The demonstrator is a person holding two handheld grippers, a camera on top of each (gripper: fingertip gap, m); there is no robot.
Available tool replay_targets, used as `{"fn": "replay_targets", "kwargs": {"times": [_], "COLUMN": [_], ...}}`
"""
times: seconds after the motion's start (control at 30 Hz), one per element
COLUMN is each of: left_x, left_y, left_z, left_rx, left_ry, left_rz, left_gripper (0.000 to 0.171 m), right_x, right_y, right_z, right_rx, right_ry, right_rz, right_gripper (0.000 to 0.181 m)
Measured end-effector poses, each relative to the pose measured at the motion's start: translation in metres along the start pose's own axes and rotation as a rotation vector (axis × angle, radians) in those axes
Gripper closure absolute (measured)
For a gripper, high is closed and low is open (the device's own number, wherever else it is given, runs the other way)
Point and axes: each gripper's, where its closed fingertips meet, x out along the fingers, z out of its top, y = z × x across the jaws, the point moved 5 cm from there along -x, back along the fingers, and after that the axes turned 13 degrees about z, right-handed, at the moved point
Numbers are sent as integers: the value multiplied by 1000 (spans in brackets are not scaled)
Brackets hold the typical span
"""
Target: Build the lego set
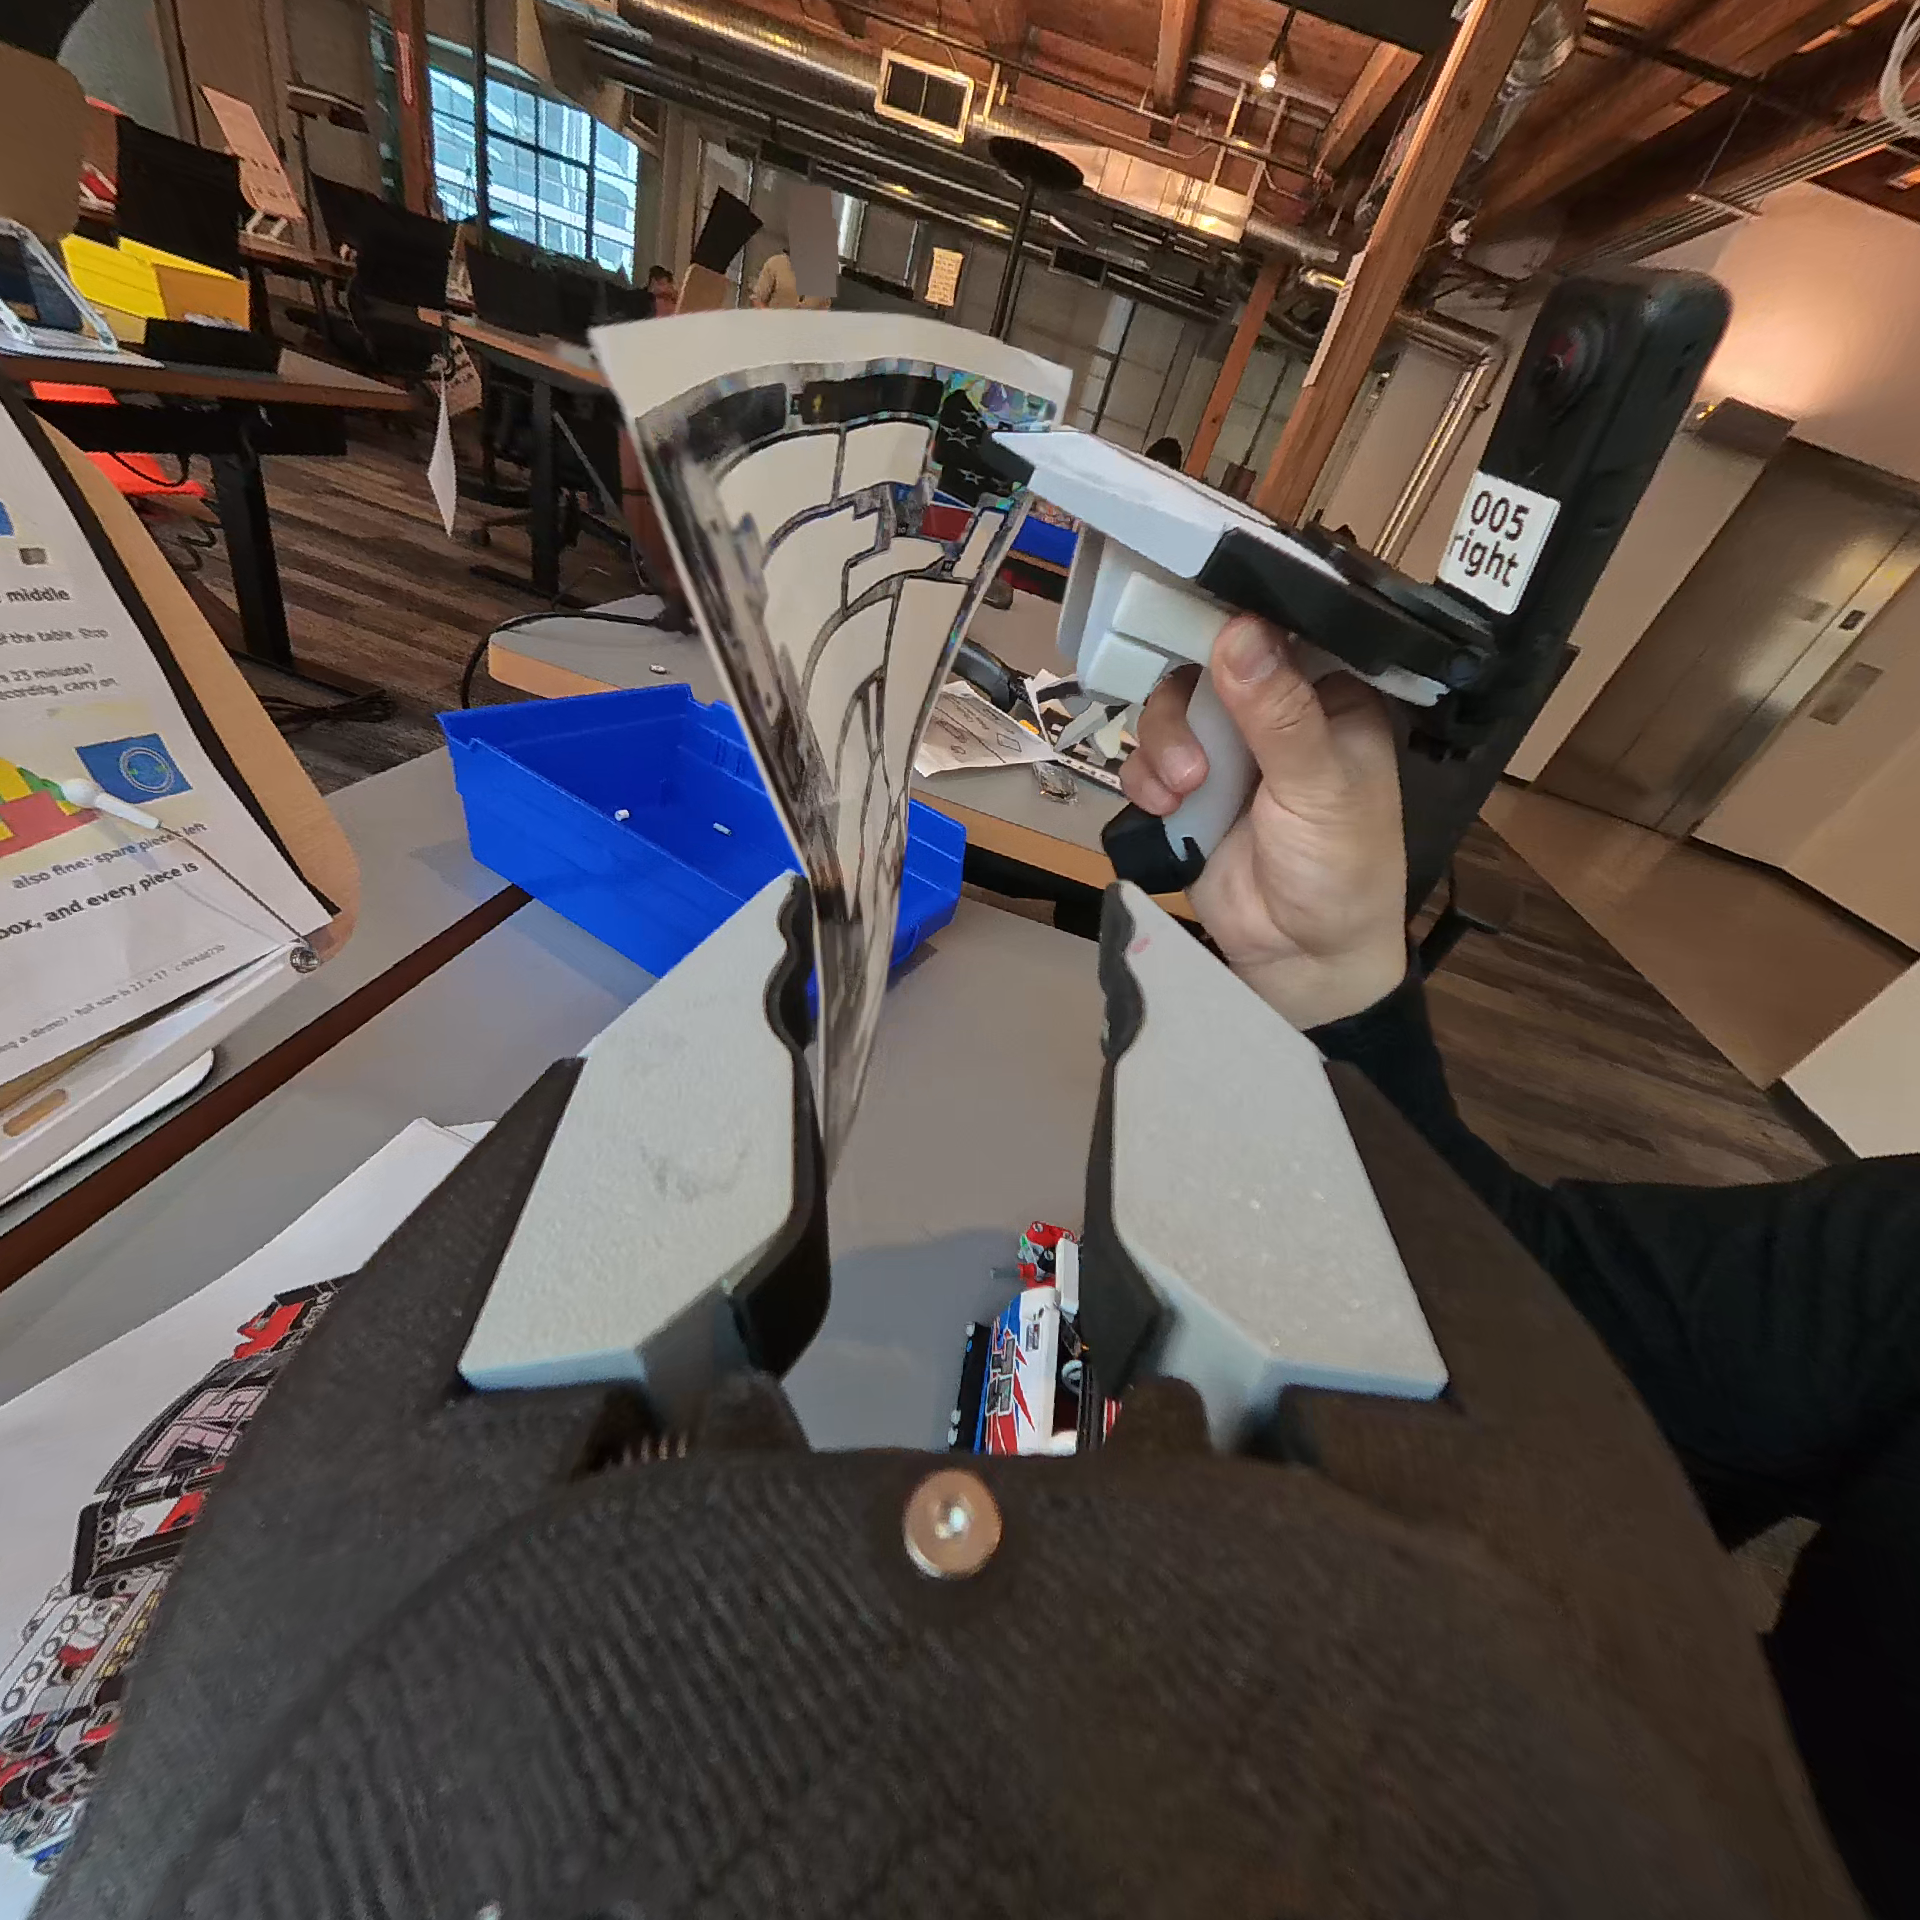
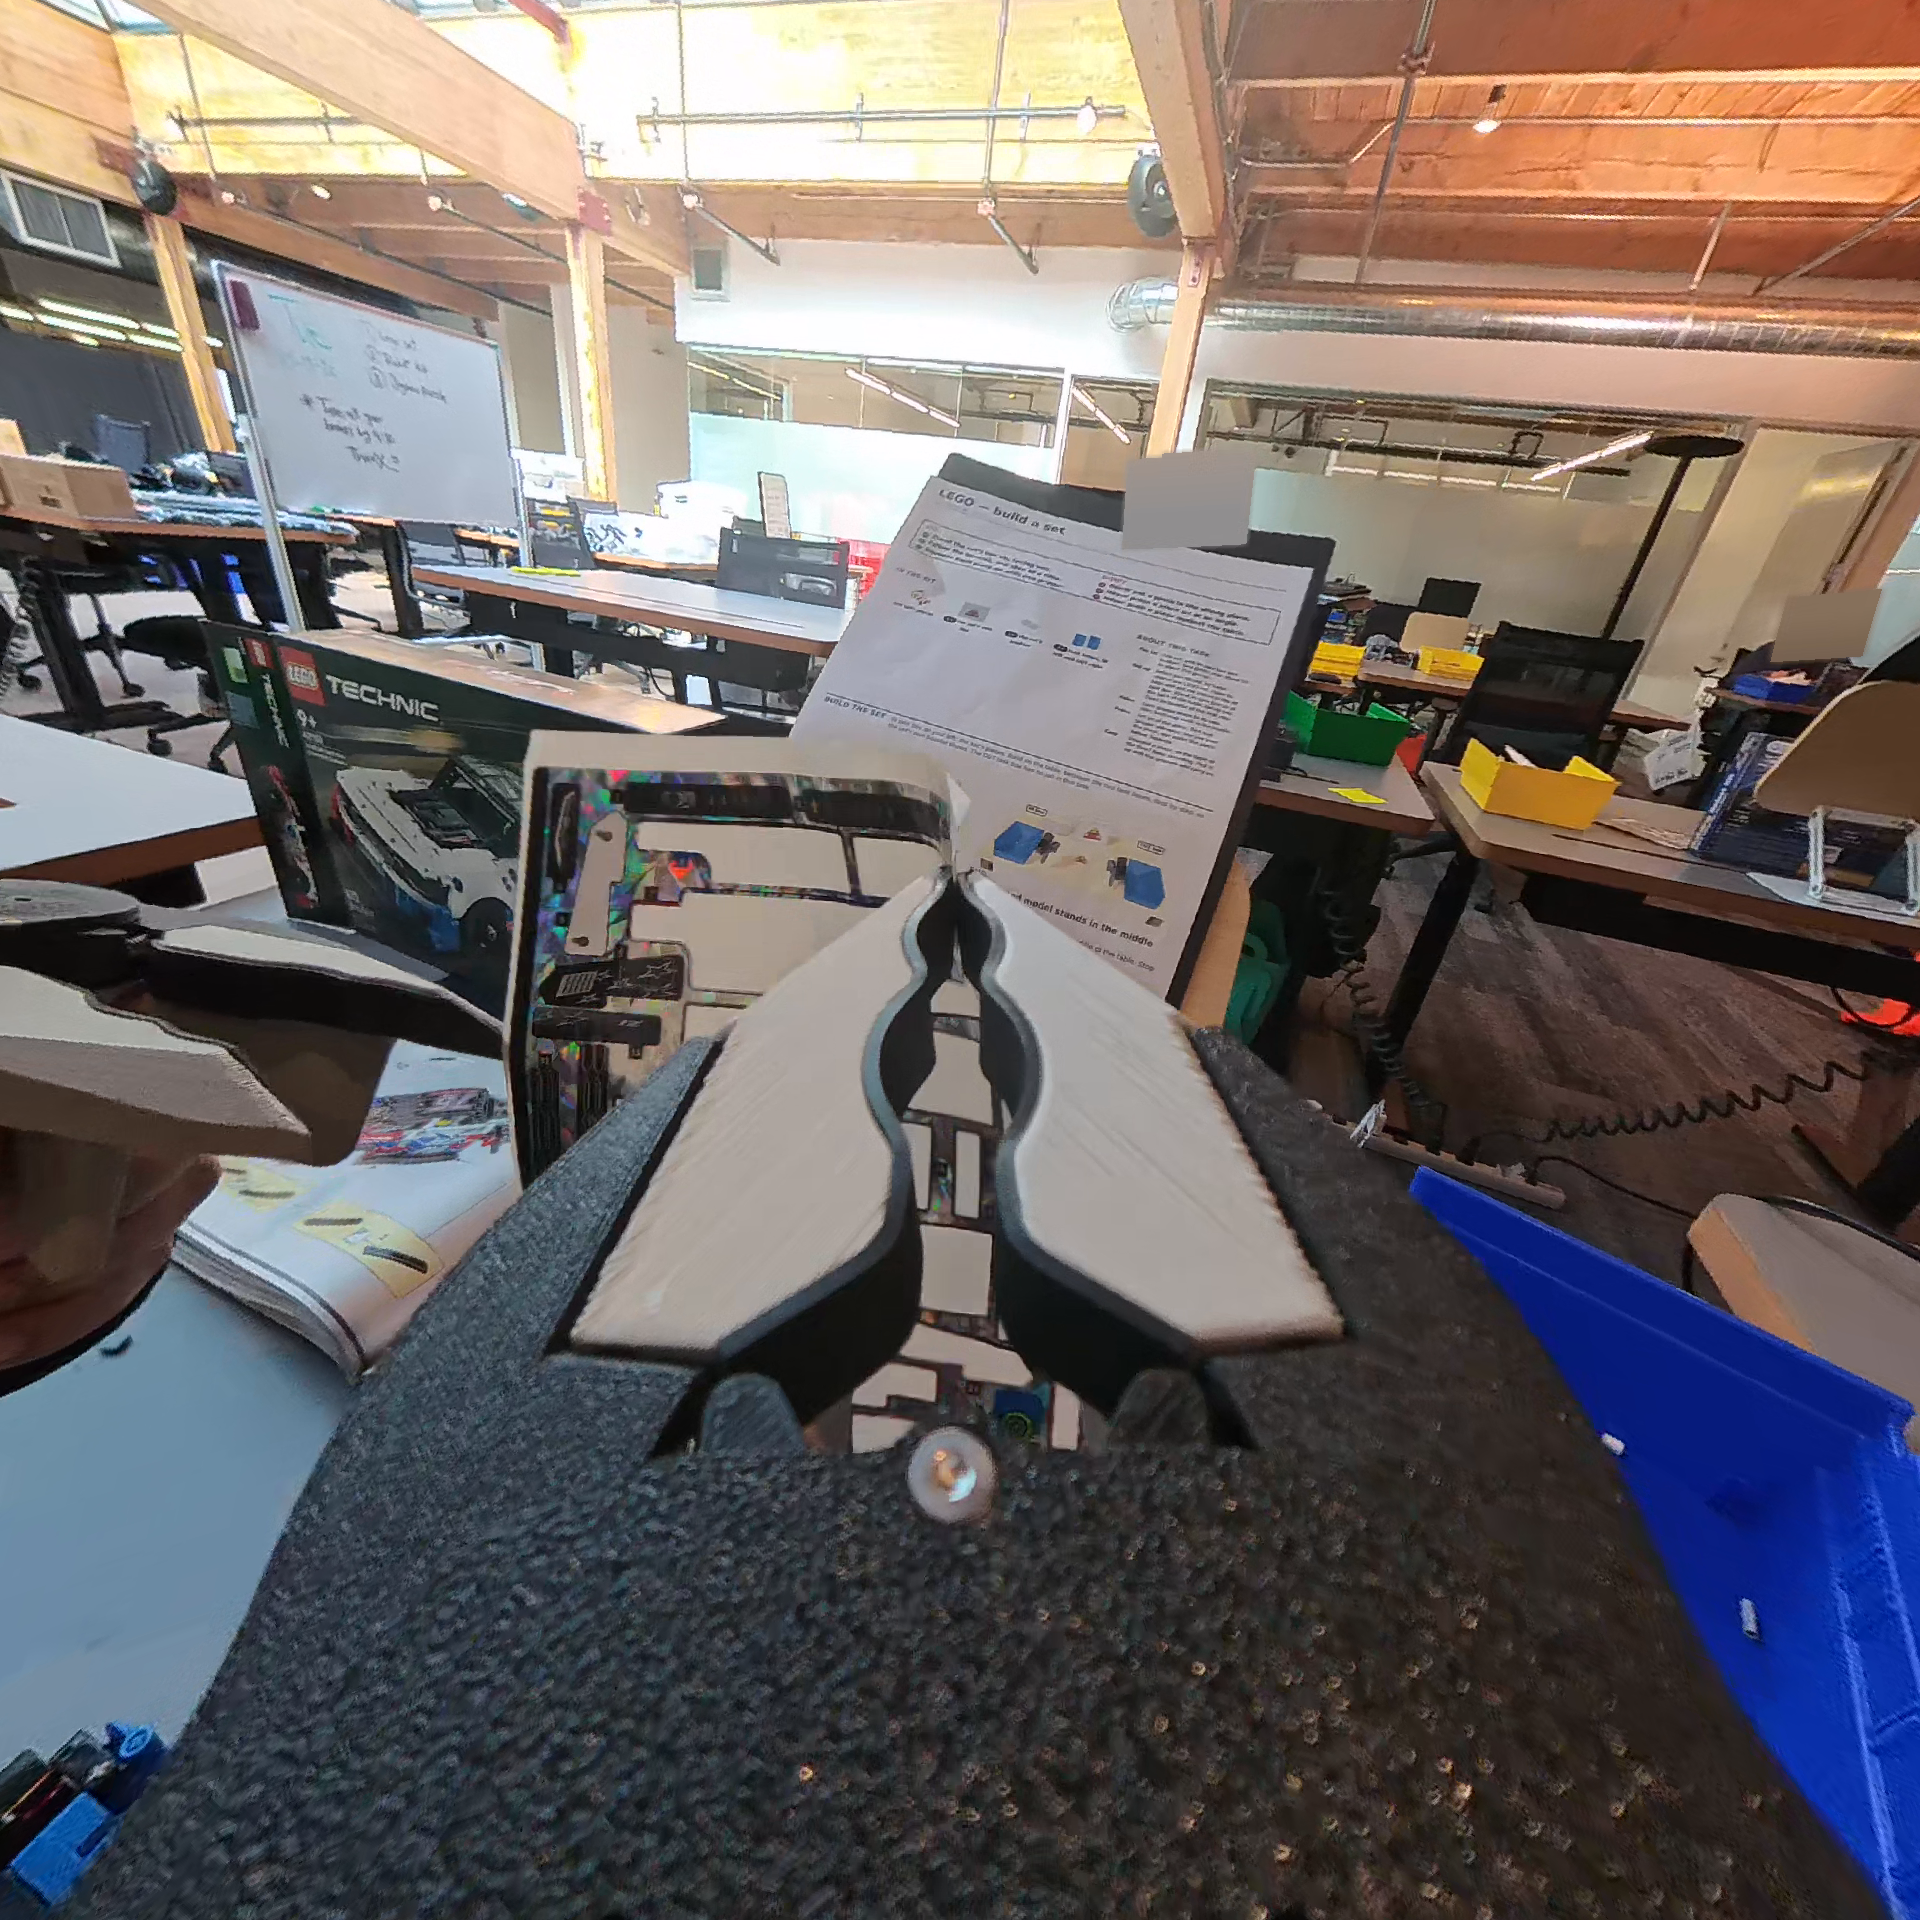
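Left wrist cam: left gripper (image 1: 951, 961) has its jaws spread wide, w/ the sticker sheet (image 1: 831, 582) standing up against the inner face of the left finger (image 1: 675, 1132), not pinched. Sheet is mostly peeled, holographic bits at top. Right gripper (image 1: 1023, 457) comes in from the right, held by a hand (image 1: 1278, 810), tips at the sheet's top right corner. Blue bin (image 1: 665, 821) sits far behind on the table (image 1: 935, 1101); lego car (image 1: 1023, 1361) is down between the fingers, near side. Instruction booklet (image 1: 125, 1507) near left.

Right wrist cam: right gripper (image 2: 954, 883) is closed, tips pinching the sheet's (image 2: 748, 894) top right edge. Lego box (image 2: 384, 779) far left, printed task sheet (image 2: 1081, 686) behind, blue bin (image 2: 1714, 1496) at right.
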Motion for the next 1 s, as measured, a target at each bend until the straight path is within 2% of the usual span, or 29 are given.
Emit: {"fn": "replay_targets", "kwargs": {"times": [0.37, 0.77, 1.0], "left_x": [-1, -3, -4], "left_y": [3, 12, 12], "left_z": [1, 1, 2], "left_rx": [-1, 1, 6], "left_ry": [-3, -5, -7], "left_rz": [5, 42, 43], "left_gripper": [119, 119, 119], "right_x": [-8, 23, 27], "right_y": [-9, 27, 44], "right_z": [3, -16, -18], "right_rx": [-13, 24, 94], "right_ry": [-28, 99, 98], "right_rz": [-66, 179, 346], "right_gripper": [181, 181, 181]}}
